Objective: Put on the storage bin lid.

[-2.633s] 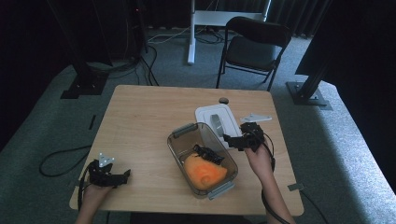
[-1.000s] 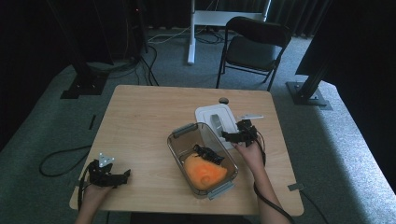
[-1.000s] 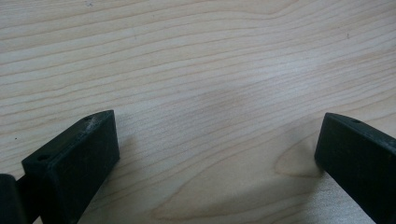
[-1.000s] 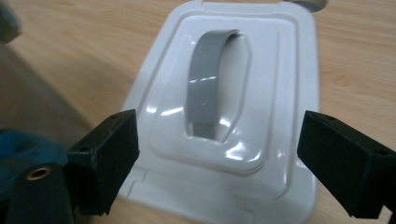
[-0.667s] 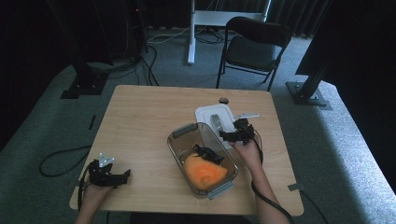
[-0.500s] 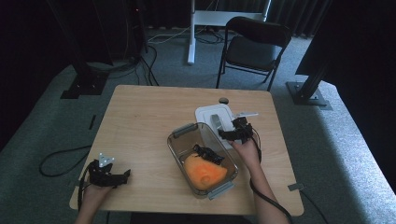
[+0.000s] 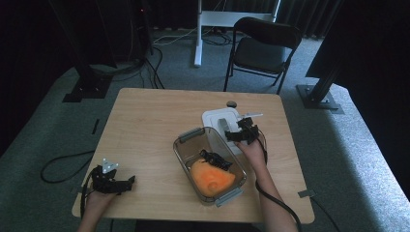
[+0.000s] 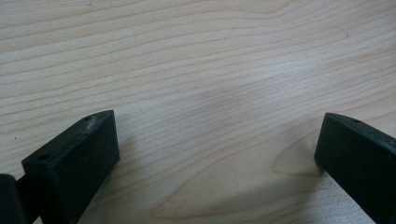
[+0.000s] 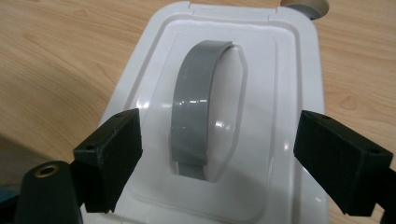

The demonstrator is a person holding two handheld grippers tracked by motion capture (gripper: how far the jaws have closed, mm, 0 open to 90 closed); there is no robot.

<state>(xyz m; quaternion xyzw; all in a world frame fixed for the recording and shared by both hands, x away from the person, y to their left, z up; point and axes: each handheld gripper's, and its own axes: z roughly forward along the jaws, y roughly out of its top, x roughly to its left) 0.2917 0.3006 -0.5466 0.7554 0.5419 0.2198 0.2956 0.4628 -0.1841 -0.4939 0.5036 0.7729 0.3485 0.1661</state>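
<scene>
Over the last few seconds the right gripper [image 7: 240, 136] has slid from the bench's right edge toward the white lid [image 9: 224, 116] and now hangs just above it, jaws spread wide on either side of the grey handle [image 9: 205, 116] without touching it. That suggests the lid is about to be picked up, probably to close the clear container [image 7: 209, 164], which sits near the front edge beside the lid and holds an orange mass and a small black object too blurred to identify. The left gripper [image 7: 116, 180] has not moved; it rests open on the bench [image 8: 196, 70] at the front left corner. A small round object [image 7: 231, 104] behind the lid is unclear.
</scene>
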